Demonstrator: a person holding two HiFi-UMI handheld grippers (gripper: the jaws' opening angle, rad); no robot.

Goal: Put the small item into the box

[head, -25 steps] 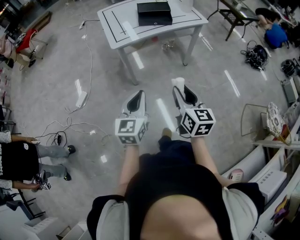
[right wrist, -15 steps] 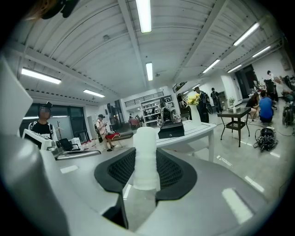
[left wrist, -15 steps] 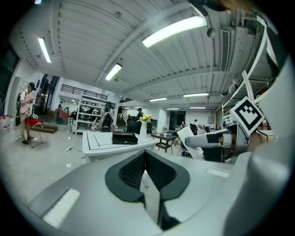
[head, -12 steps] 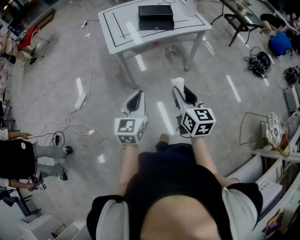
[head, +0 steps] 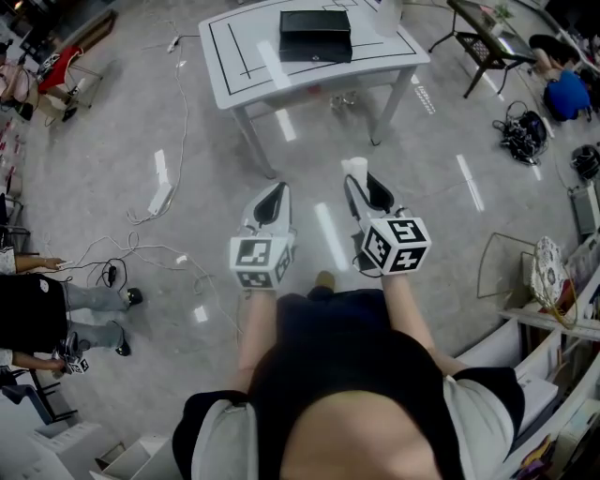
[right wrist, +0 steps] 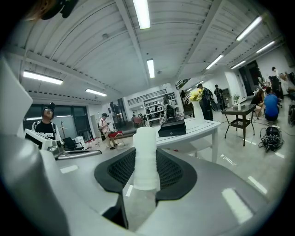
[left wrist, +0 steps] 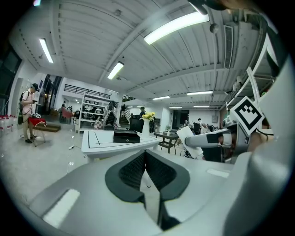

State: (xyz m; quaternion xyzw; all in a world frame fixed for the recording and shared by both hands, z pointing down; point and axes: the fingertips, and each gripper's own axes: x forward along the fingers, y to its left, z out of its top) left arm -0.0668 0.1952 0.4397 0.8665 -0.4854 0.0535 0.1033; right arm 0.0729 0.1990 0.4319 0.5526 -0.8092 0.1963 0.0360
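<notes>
The grey polished floor (head: 103,159) fills most of the head view, glossy with streaks of reflected ceiling light and crossed by thin white cables (head: 178,112). A white rectangular table (head: 234,75) stands on it ahead of the person, its flat top marked with thin black lines on its left half.

Both bare forearms reach straight forward, side by side and roughly parallel. They hold the grippers over the floor, short of the table's near edge, aimed at the table and tipped slightly down. Each gripper has a smooth grey shell and a white cube with black square markers at its rear.

The left gripper (head: 273,190) has its dark, ribbed pads pressed together at the tips, with nothing between them.

The right gripper (head: 361,178) is clamped on the small item (head: 355,168). The jaws stay partly apart because the item fills the gap.

The box (head: 315,36) is black, flat and rectangular with a matte lid. It lies about midway along the table top, close to its far edge. A white vase (head: 387,14) stands near the far right corner.

The small item is a white cylinder with a soft, wrapped-looking surface. It stands upright between the right pads and sticks out past the fingertips, well apart from the box.
</notes>
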